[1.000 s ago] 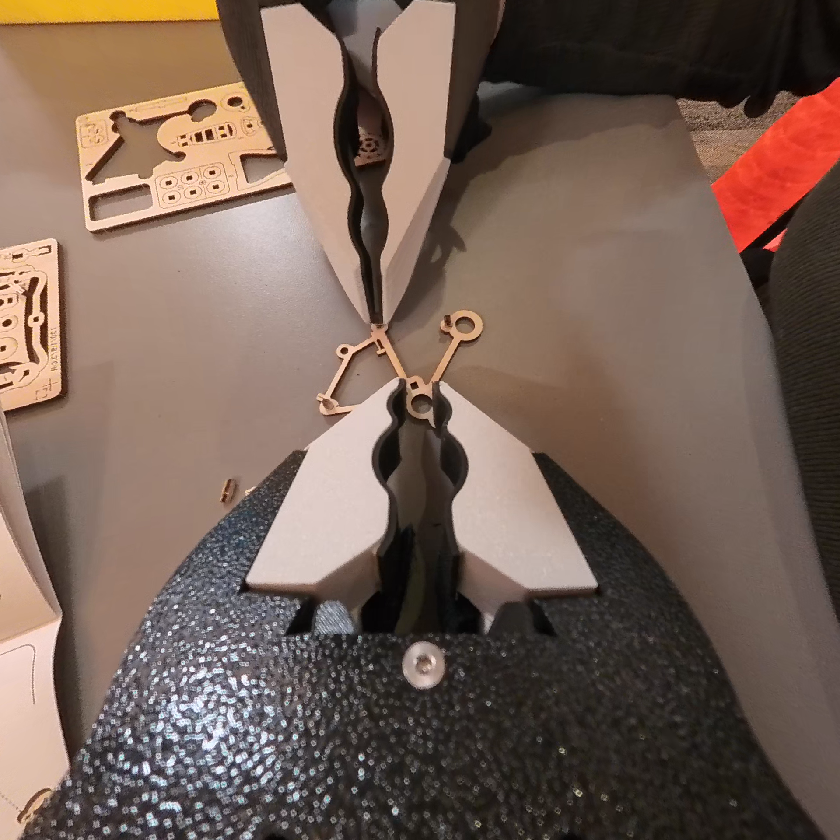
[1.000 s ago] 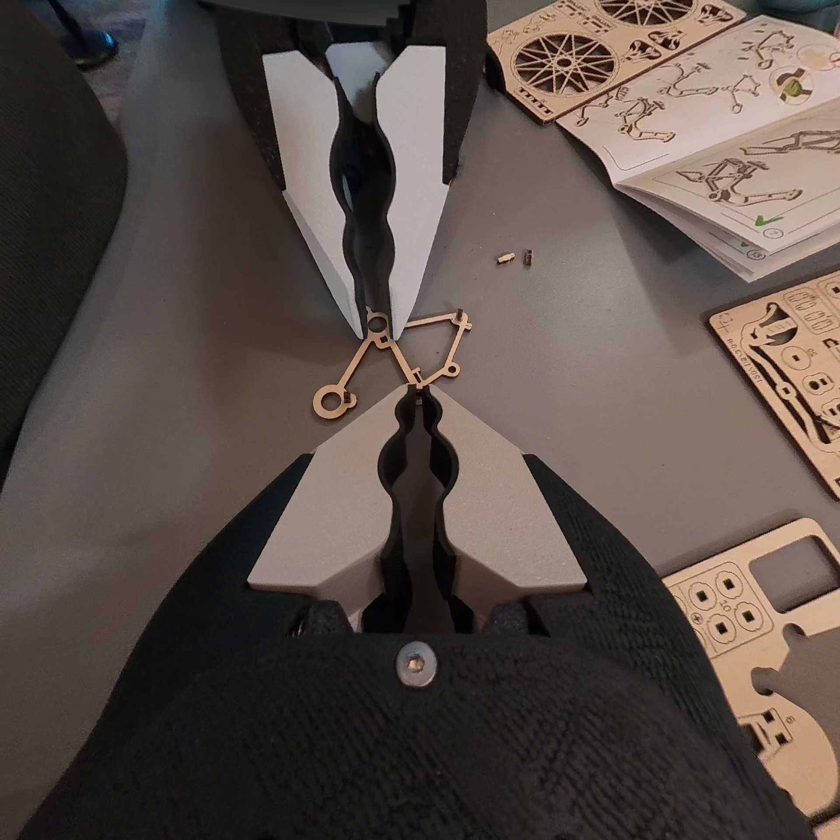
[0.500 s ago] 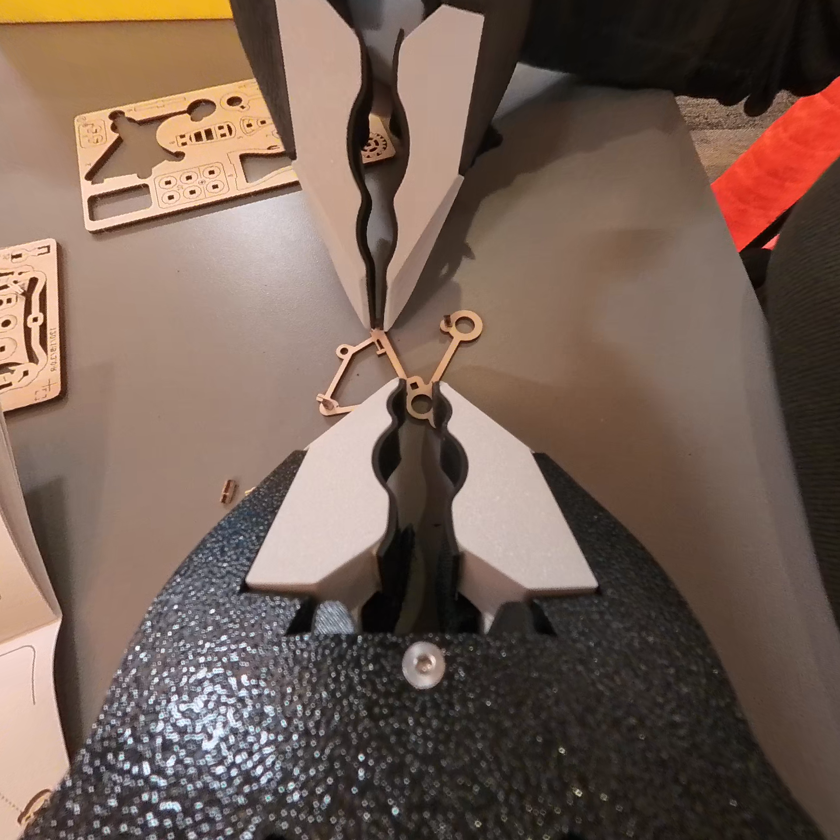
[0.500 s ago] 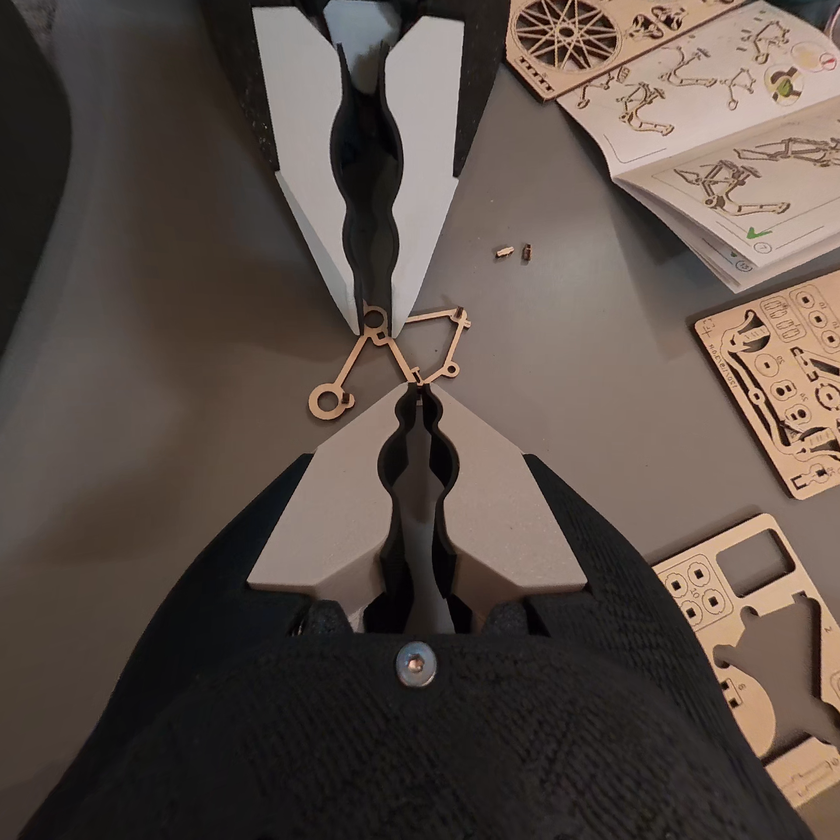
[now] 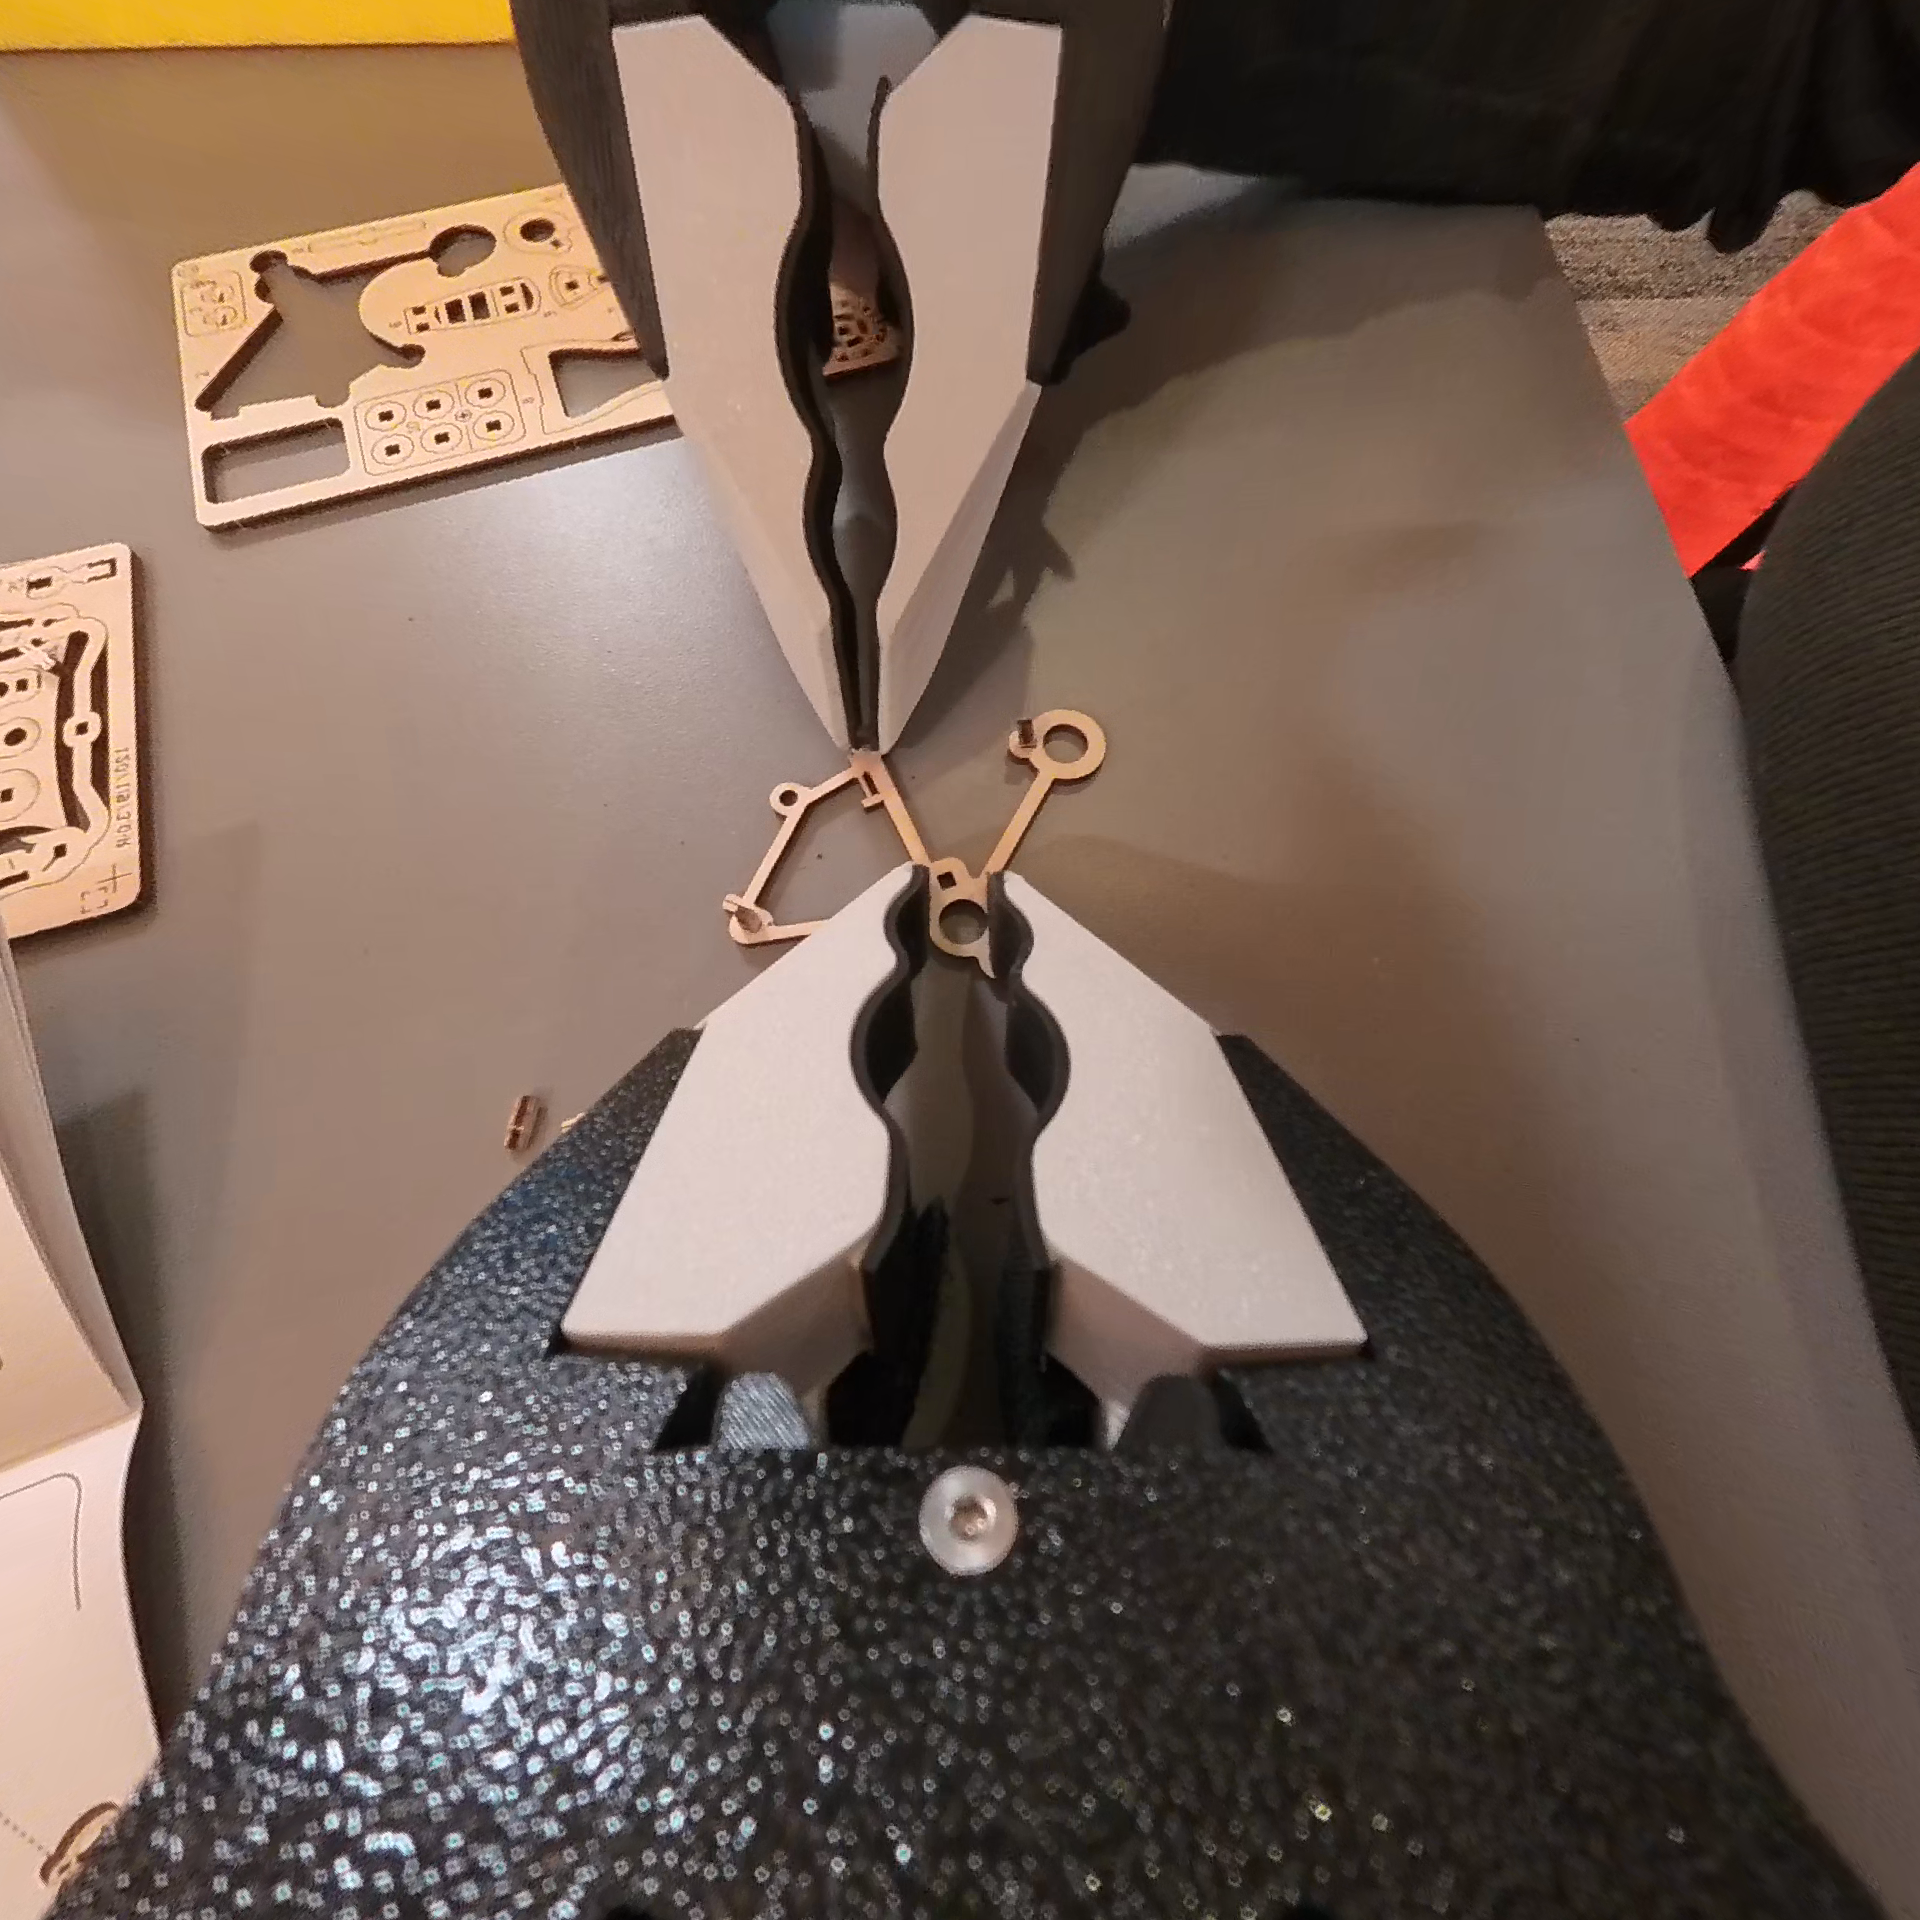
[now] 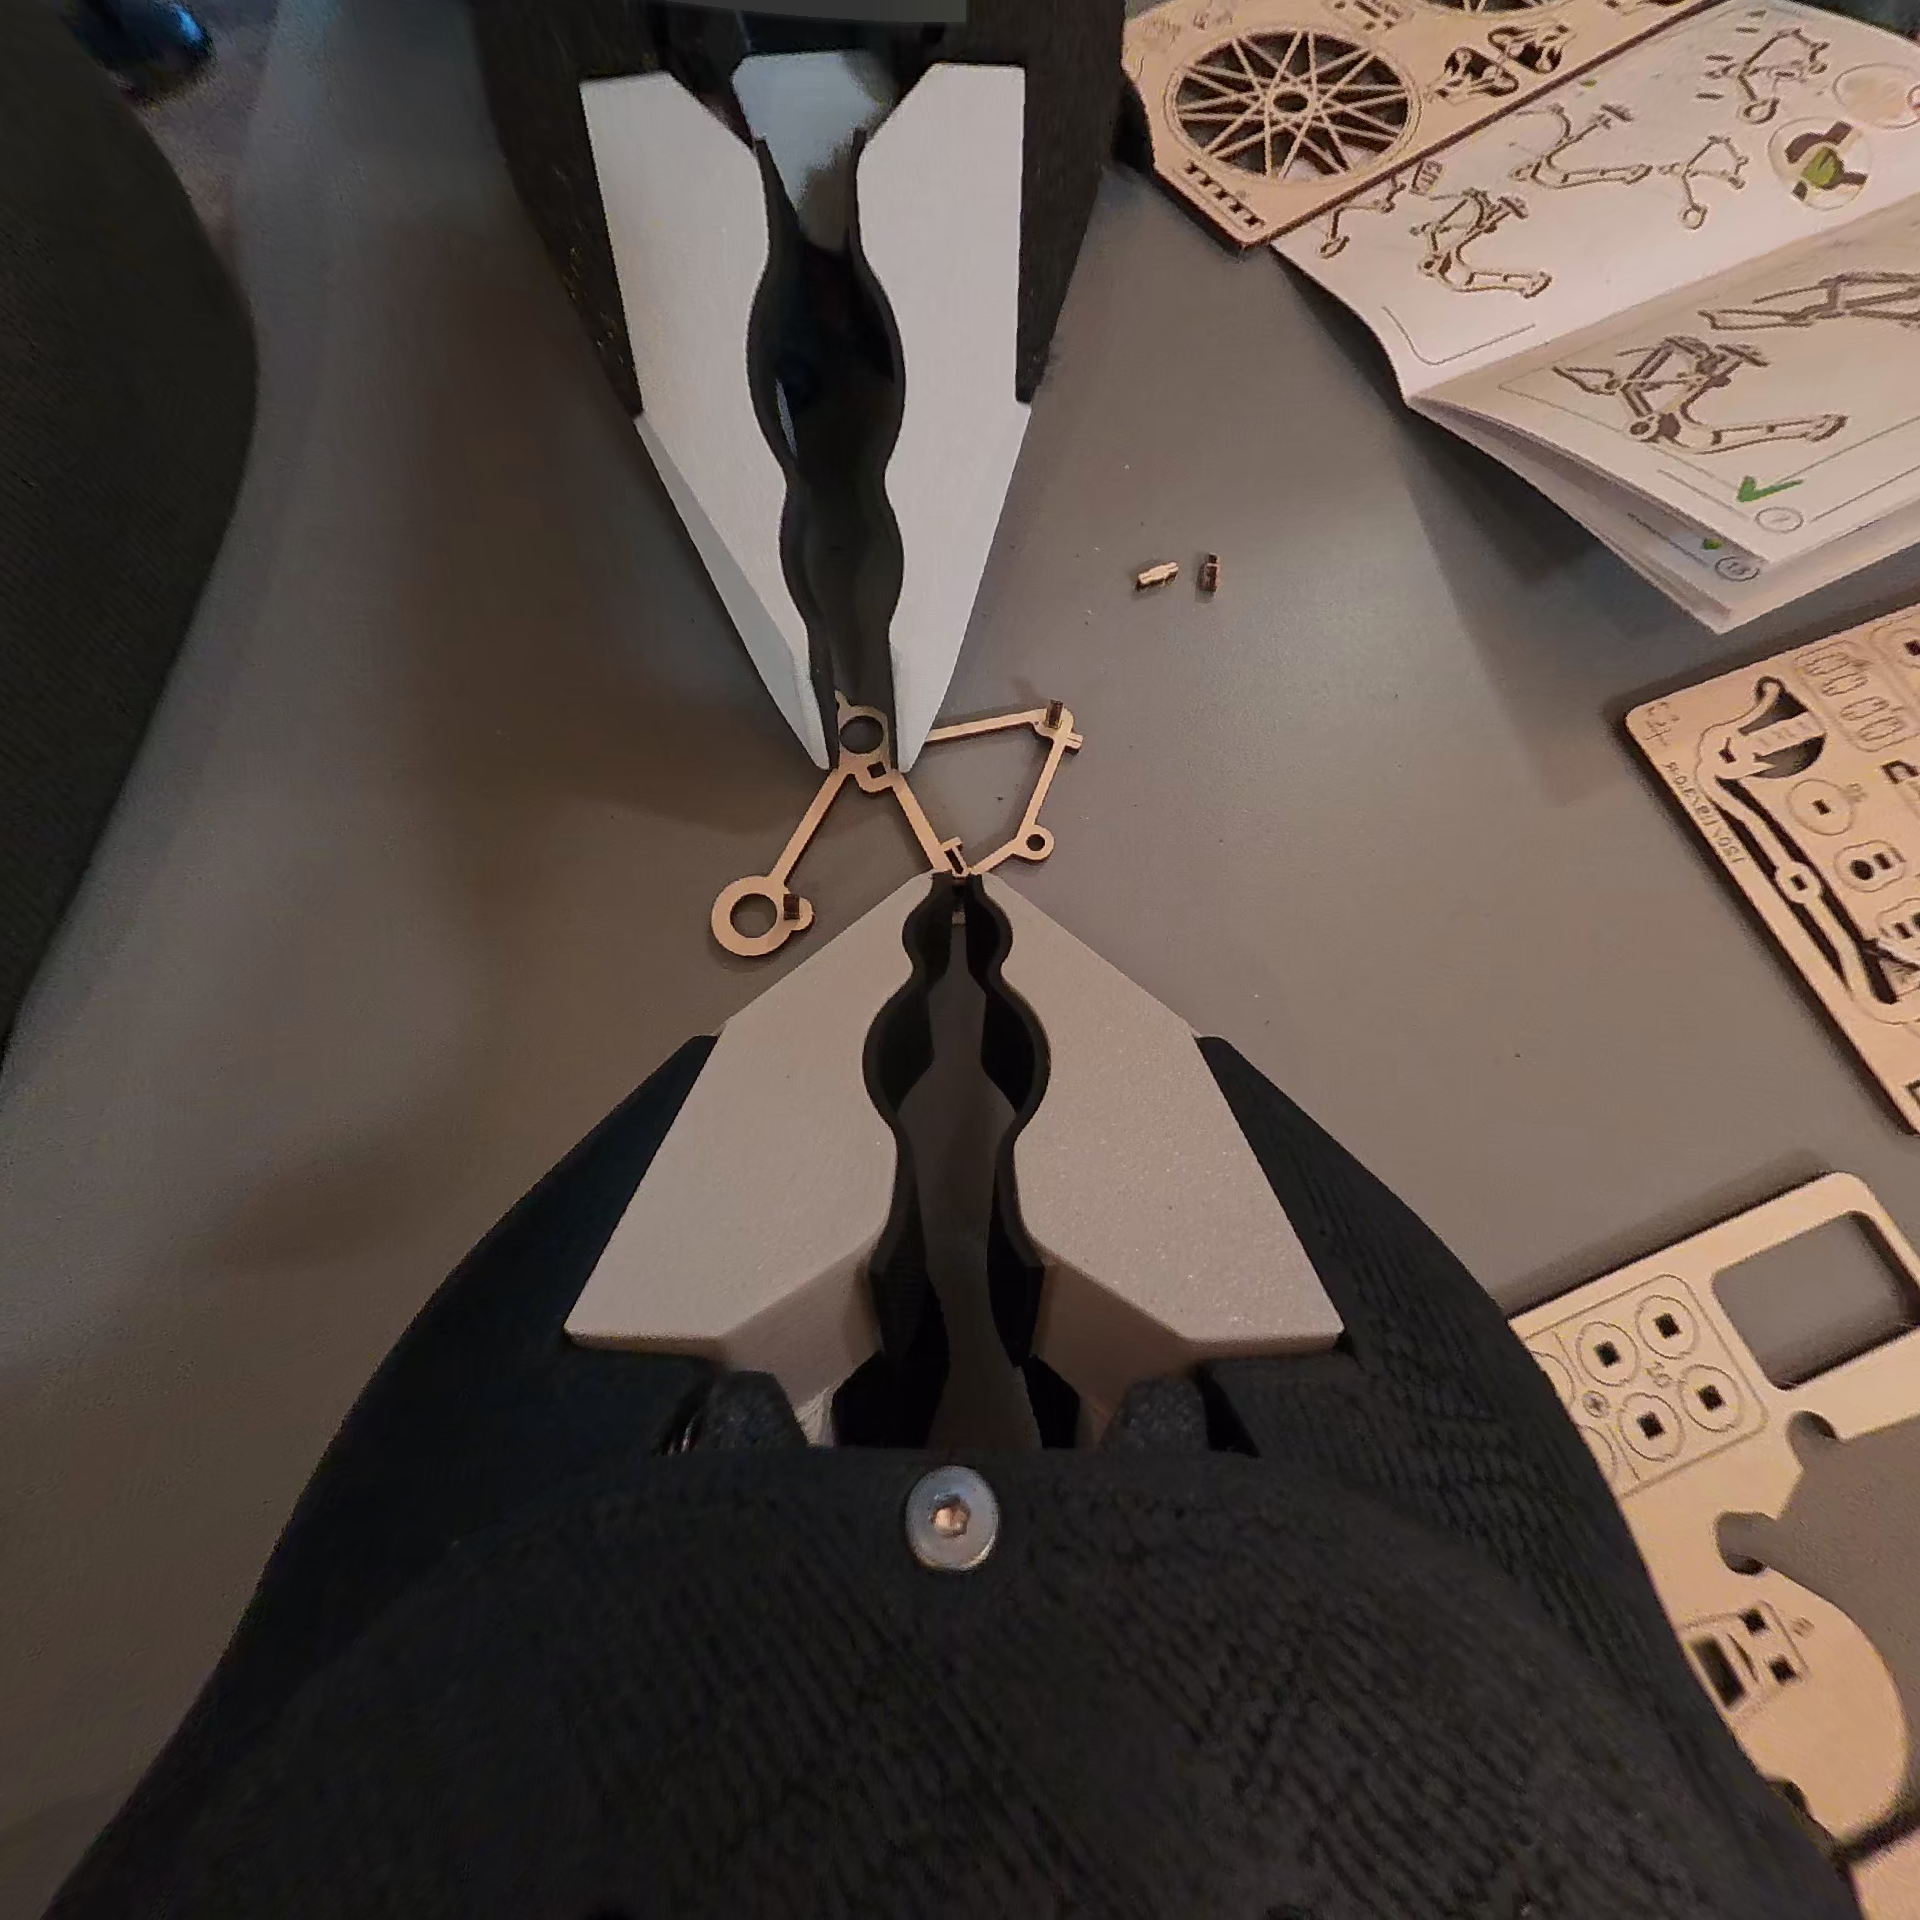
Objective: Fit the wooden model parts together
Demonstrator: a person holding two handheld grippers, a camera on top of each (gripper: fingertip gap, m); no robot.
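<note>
Grey and matte, the surface [image 5: 416,831] carries everything seen from the left wrist view. At the far left lie two laser-cut wooden sheets [image 5: 416,353], most of their shapes already punched out, with the pale edge of an instruction booklet [image 5: 42,1195] below them. A tiny wooden peg [image 5: 523,1120] sits loose just beside the black housing.

In the middle lies the wooden frame piece [image 5: 821,862], a thin outline of struts with small eyelets, resting flat. Its ring-ended corner sits between the pads of the left tool [image 5: 961,914], whose jaws stand slightly parted around the ring; the right pad touches the ring, while the left pad shows a sliver of gap. A long arm with a larger ring [image 5: 1065,750] runs up and to the right from there.

Opposite, the right tool [image 5: 860,743] comes in from the top, its fingers pressed nearly together and pinching the frame's far corner tab.

From the right wrist view, the same booklet [image 6: 1621,343] lies open at the upper right, with more cut sheets [image 6: 1808,862] below it and two loose pegs [image 6: 1179,574] near the middle.
</note>
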